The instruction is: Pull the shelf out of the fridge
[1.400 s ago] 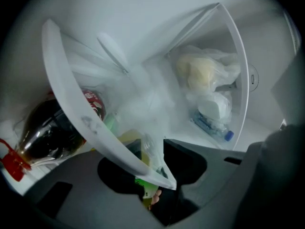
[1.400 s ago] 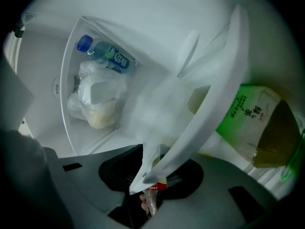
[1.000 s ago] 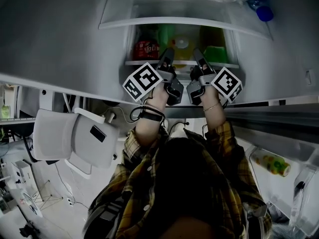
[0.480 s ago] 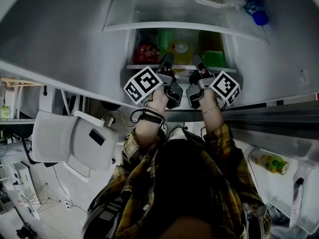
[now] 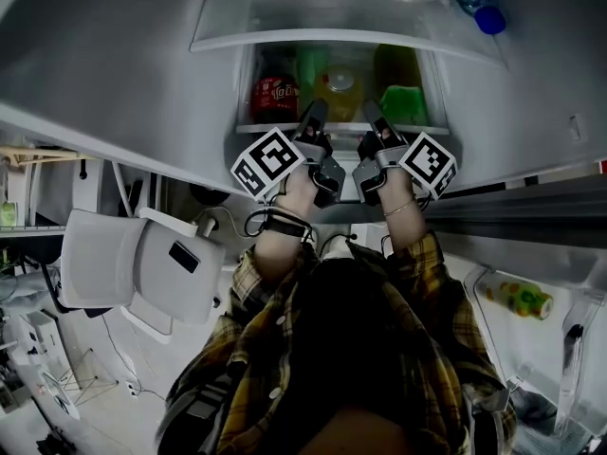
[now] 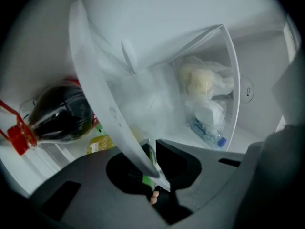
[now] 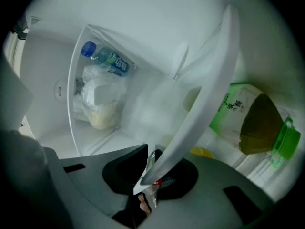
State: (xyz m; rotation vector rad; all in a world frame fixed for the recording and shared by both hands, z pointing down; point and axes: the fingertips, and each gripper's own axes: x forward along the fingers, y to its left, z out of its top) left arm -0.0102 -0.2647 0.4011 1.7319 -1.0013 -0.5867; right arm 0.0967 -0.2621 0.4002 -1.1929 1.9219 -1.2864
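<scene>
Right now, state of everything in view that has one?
fridge door: open.
shelf: not yet pulled out, front edge clamped.
left hand-held gripper: shut on shelf.
right hand-held gripper: shut on shelf.
dark bottle: red cap on.
green bottle: cap on.
clear bottle: blue cap on.

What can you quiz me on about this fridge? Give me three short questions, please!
1. True or false: the left gripper and the right gripper each clamp the front edge of the shelf.
2. What colour is the cap on the dark bottle? A red, B blue, C yellow.
3. Fill in: the green-capped bottle shows in the ___ gripper view.
Key: 1 true; 2 A; 3 right.
</scene>
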